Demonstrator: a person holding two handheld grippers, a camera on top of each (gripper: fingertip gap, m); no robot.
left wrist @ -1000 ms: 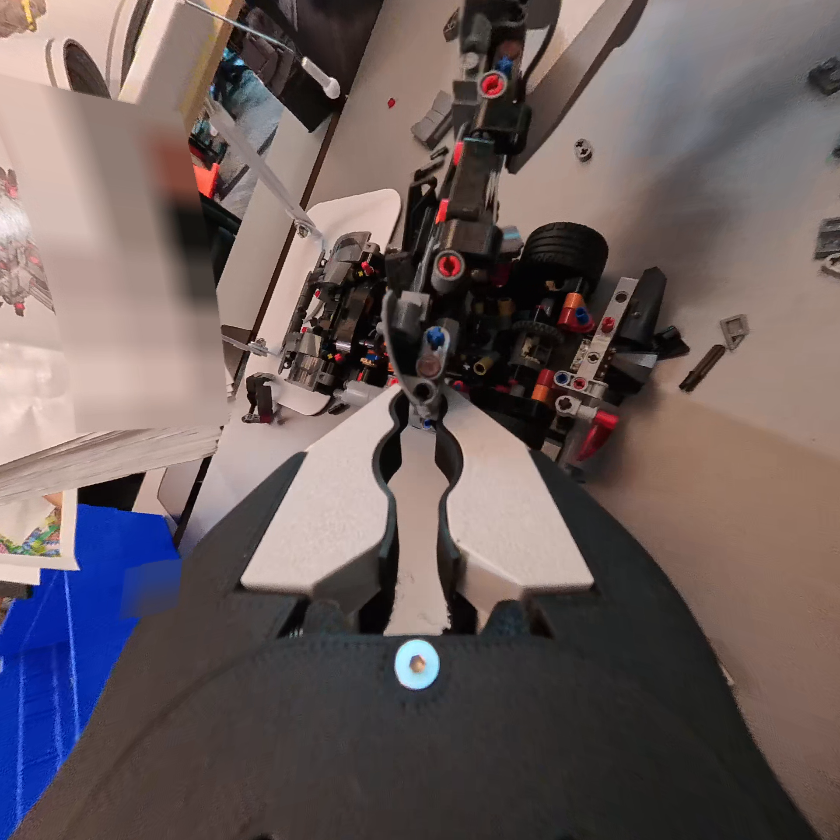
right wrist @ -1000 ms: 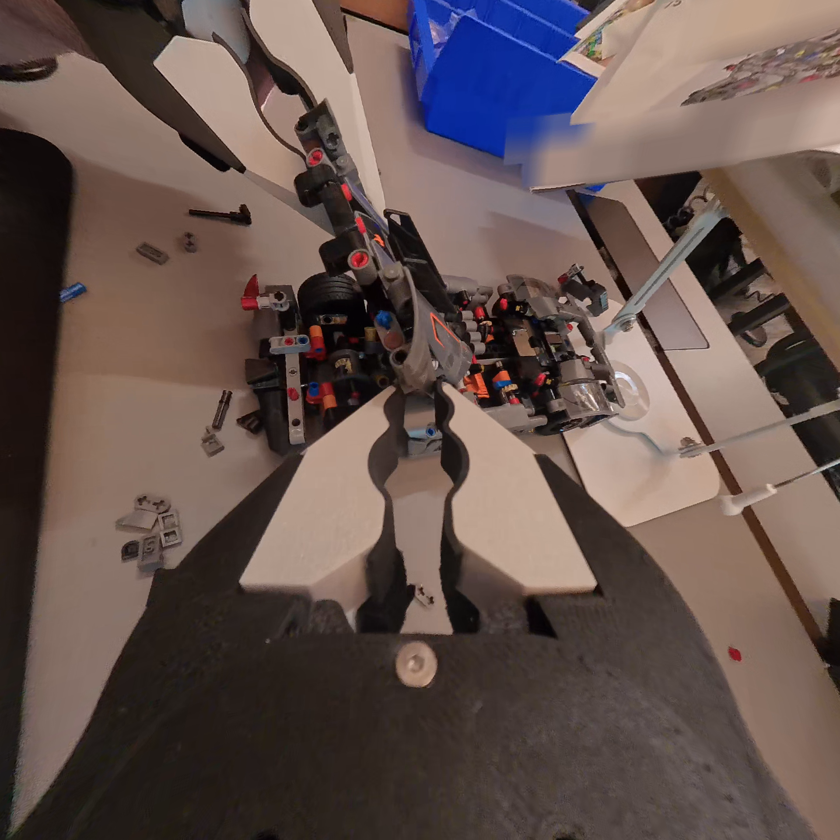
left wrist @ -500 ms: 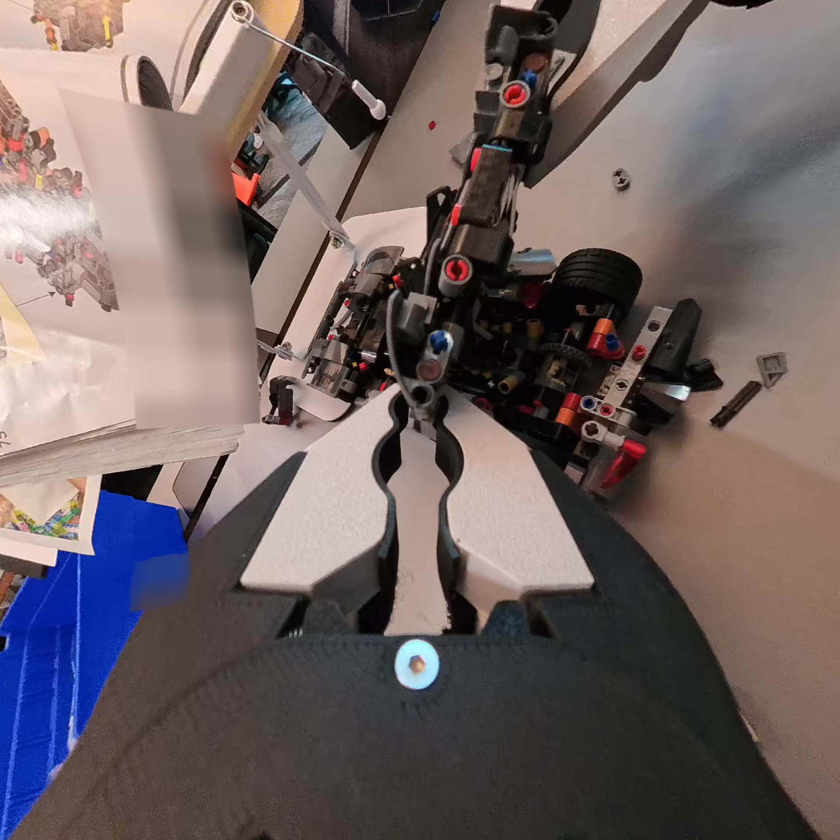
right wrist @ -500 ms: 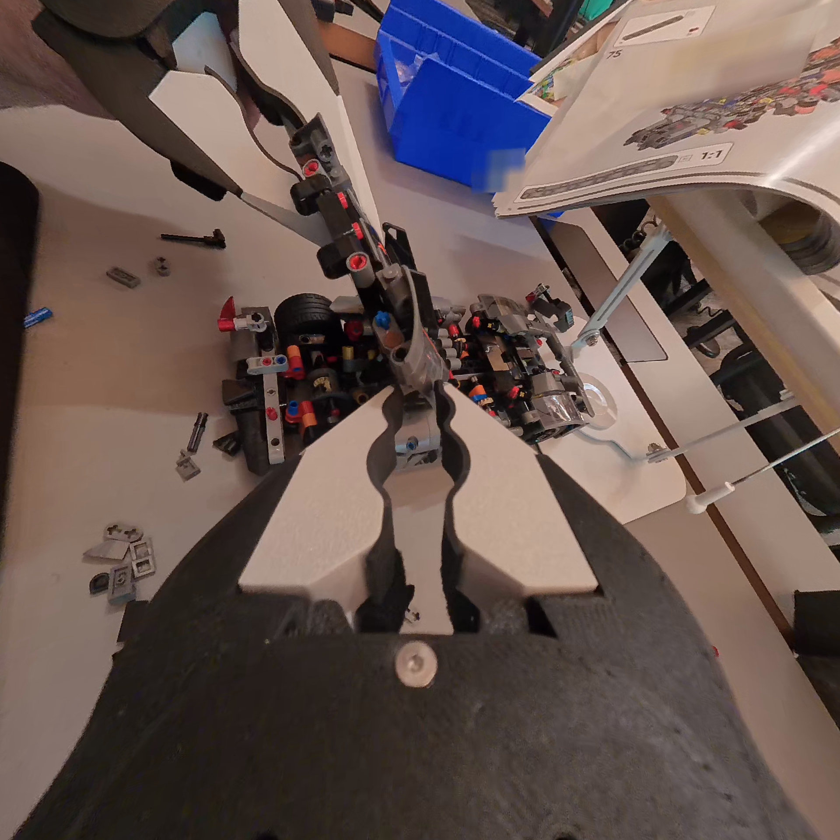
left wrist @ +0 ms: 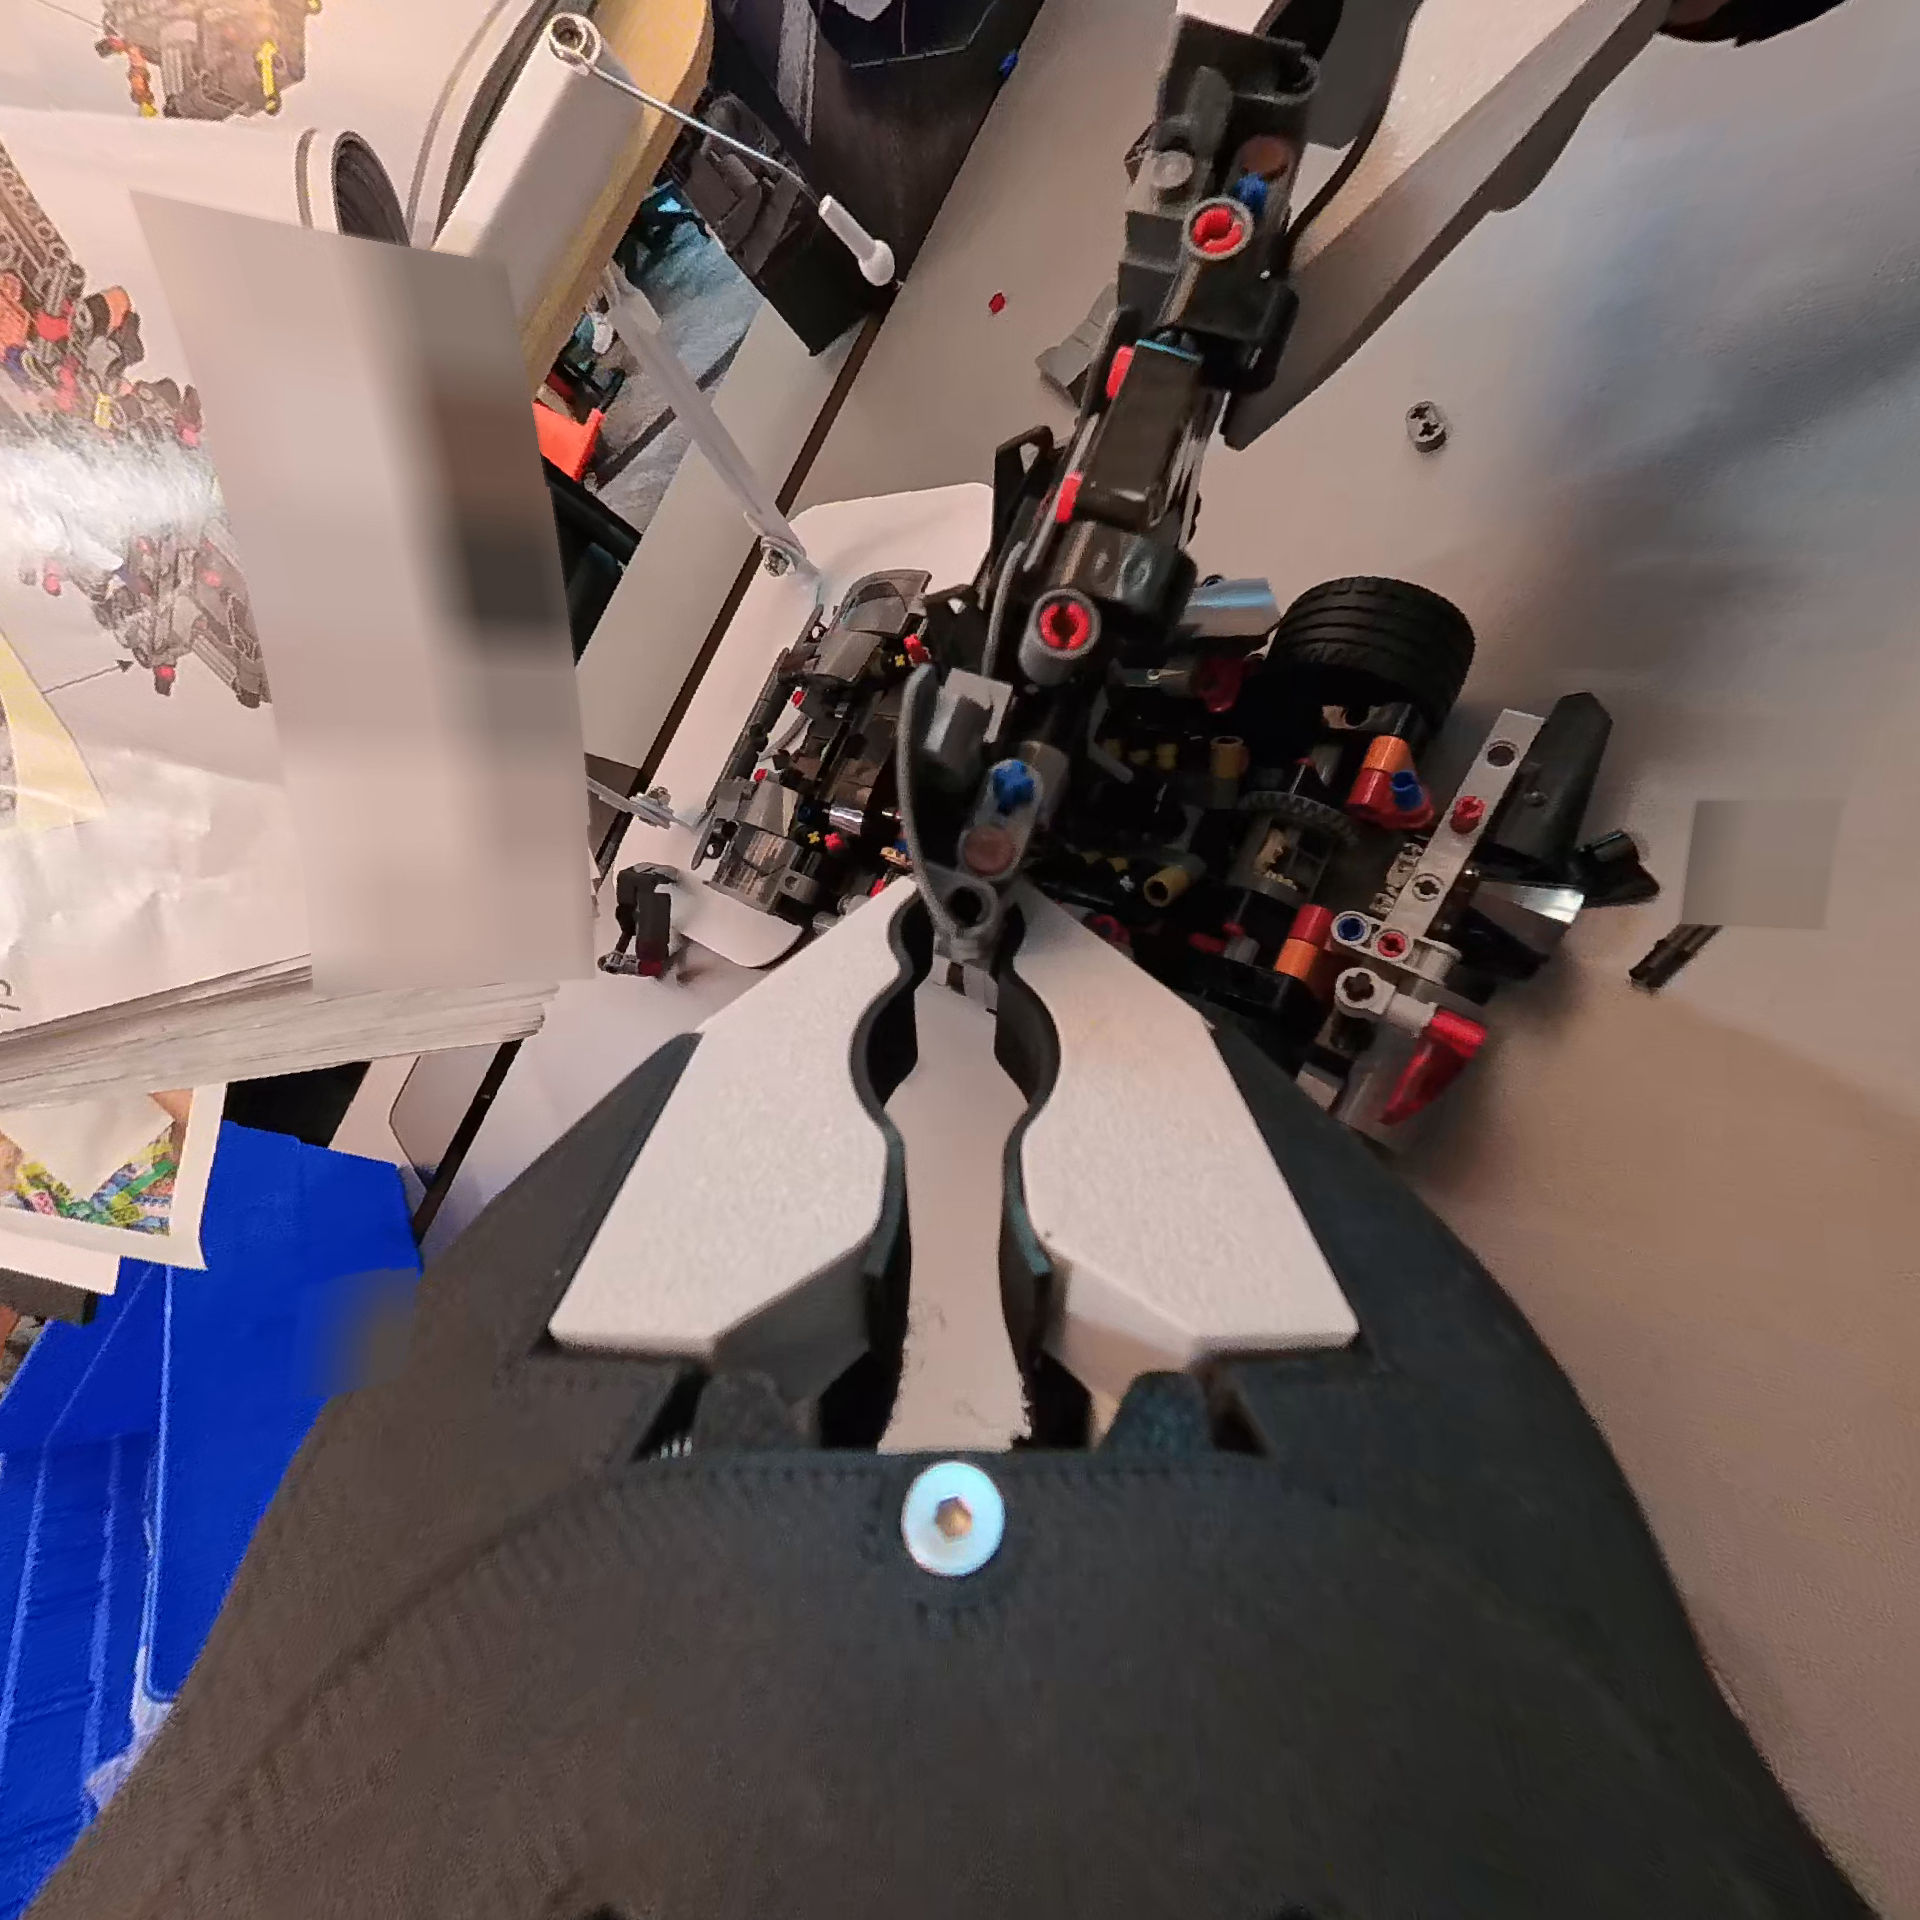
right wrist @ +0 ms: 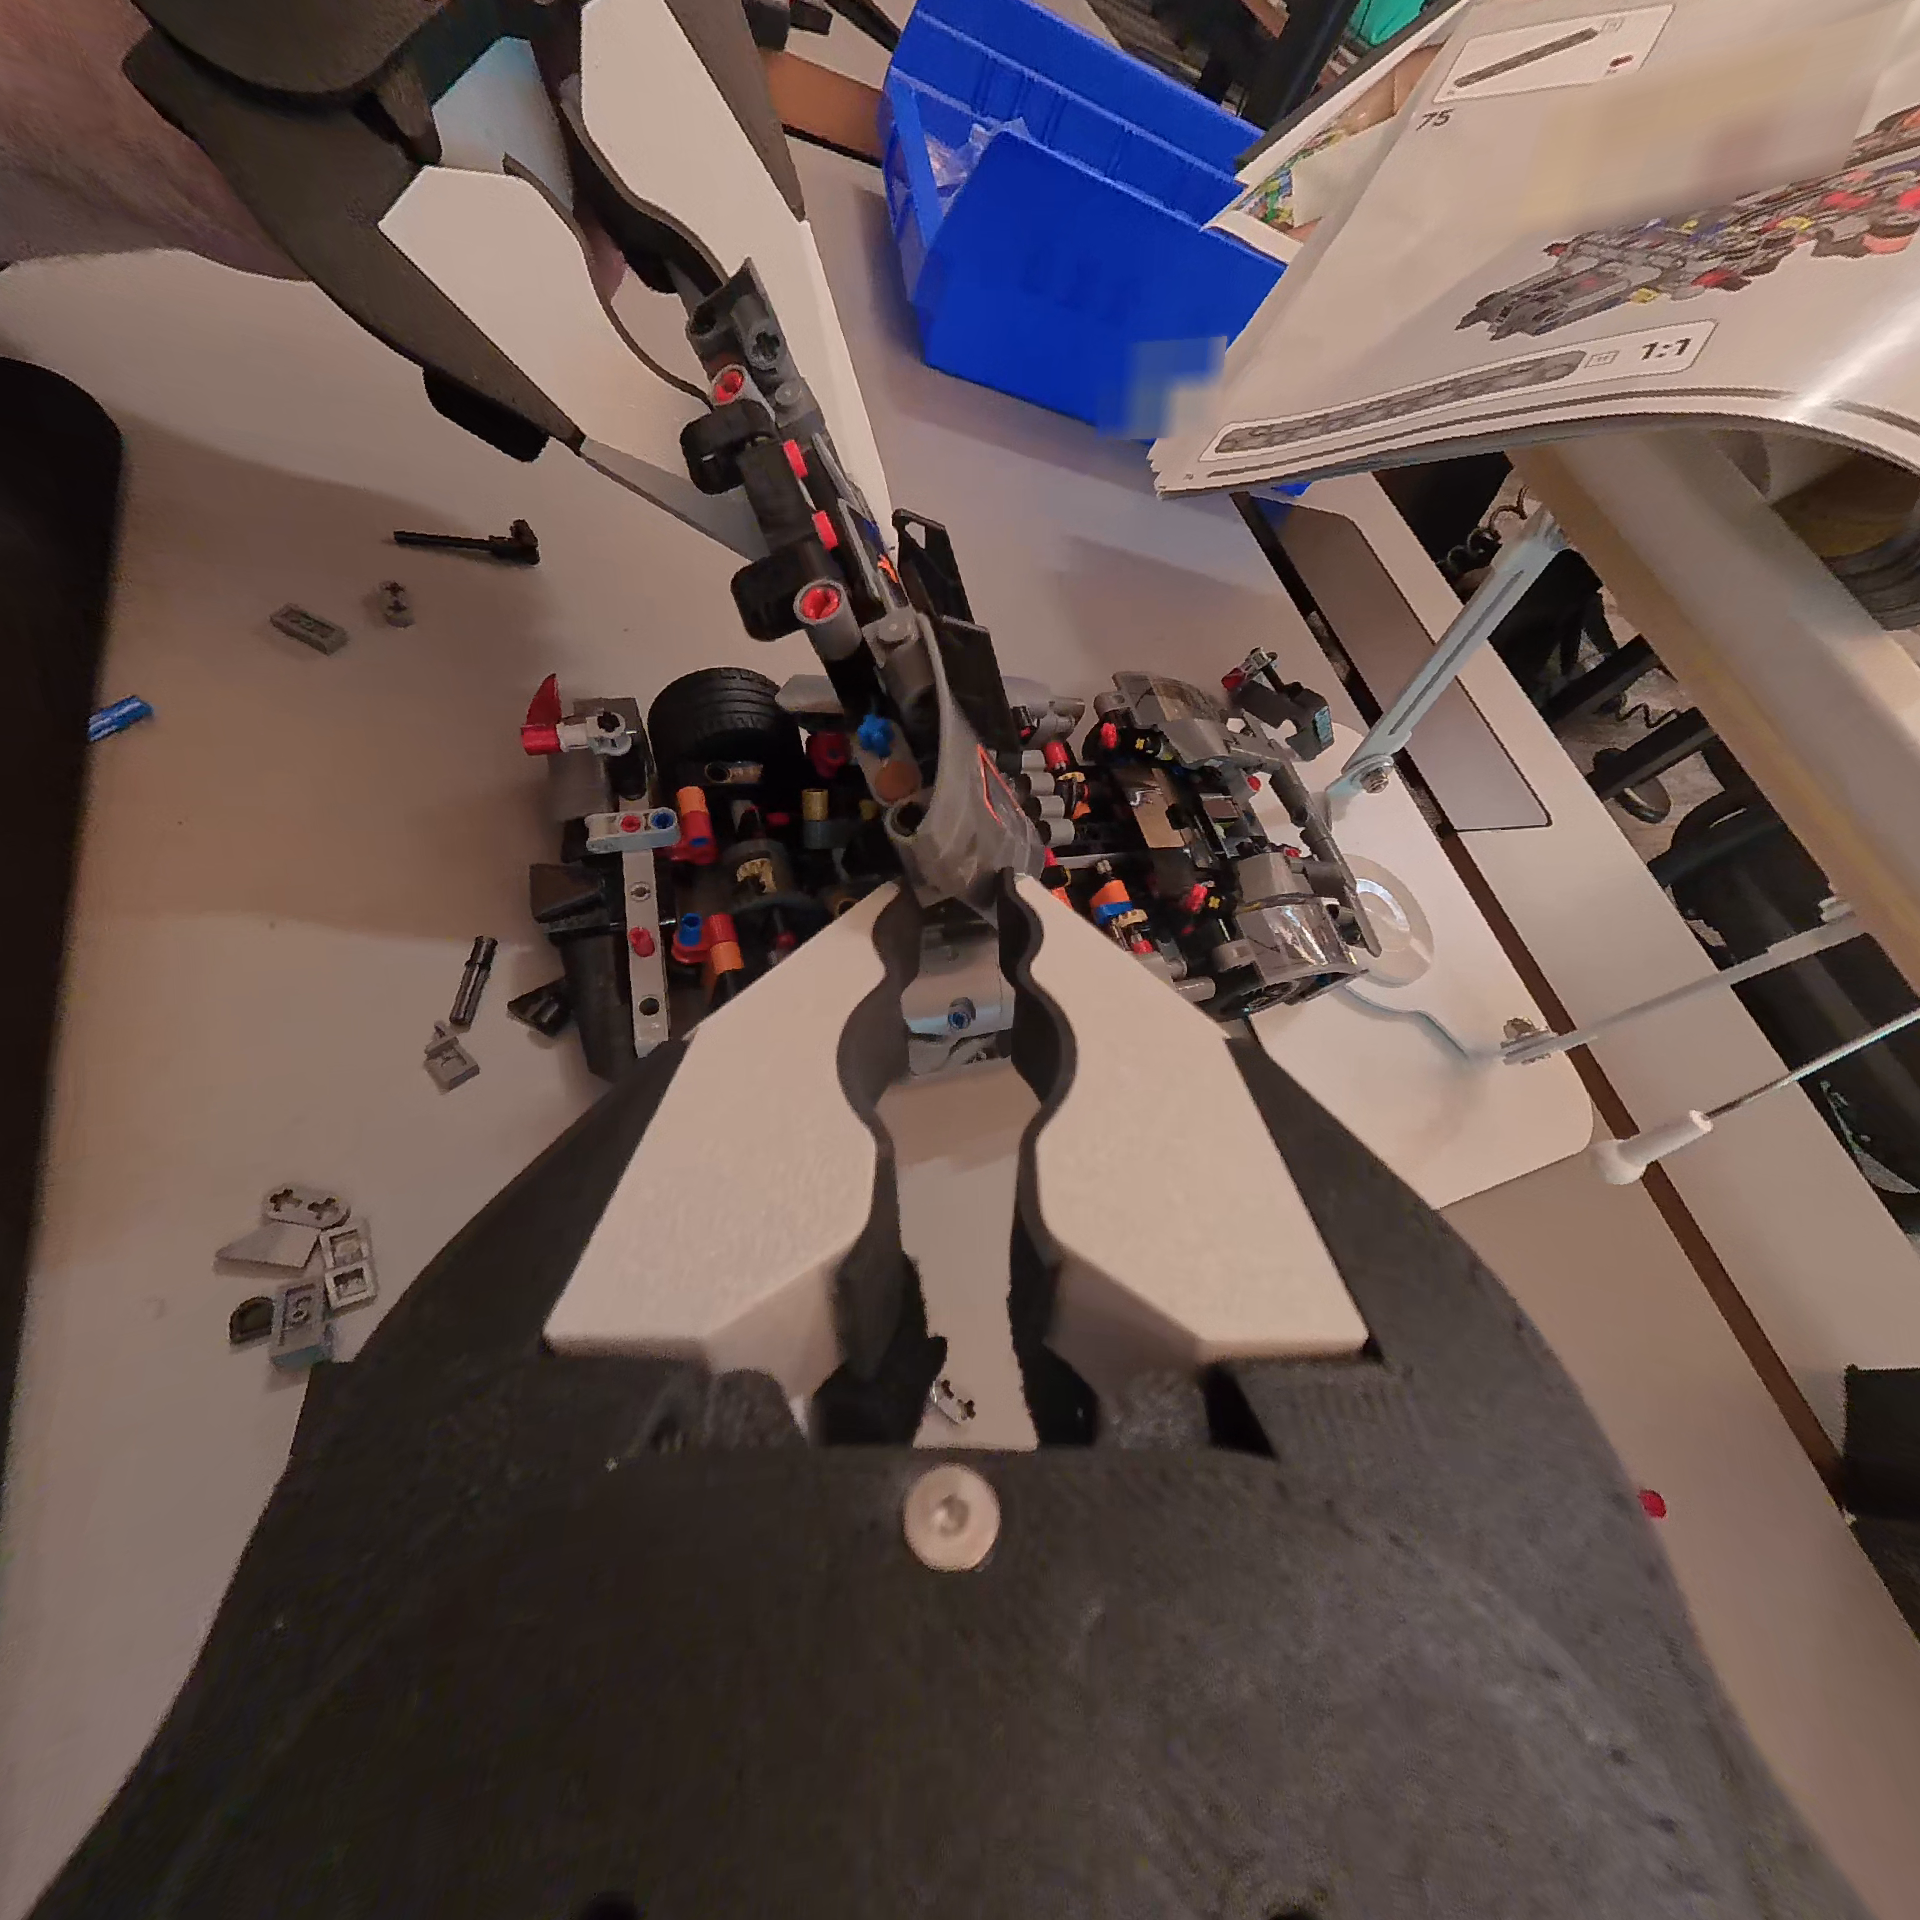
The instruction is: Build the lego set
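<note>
One long lego strip [left wrist: 1132, 499] of black and grey parts with red pins hangs in the air between two claws, above one half-built lego car [right wrist: 1195, 831] that lies on the pale tabletop [right wrist: 260, 831]. The left claw [left wrist: 961, 940] is closed on one end of the strip, pinching a grey beam with a round hole. The right claw [right wrist: 951, 914] is closed on the other end, at a grey curved panel with an orange line. Each claw points forward and slightly down along the strip, so the two face each other across it; in each wrist view the other claw shows at the strip's far end.

One black tyre [right wrist: 722, 717] sits at the car's rear, beside a grey beam and a red fin. One cluster of about six small grey plates [right wrist: 301, 1273] lies near the right claw's body, and a few single loose parts are scattered farther out, among them one black pin [right wrist: 473, 977] and one black rod [right wrist: 468, 540]. Two blue bins [right wrist: 1049, 218] stand at the tabletop's far edge. One open instruction booklet [right wrist: 1558, 270] rests raised beside them.
</note>
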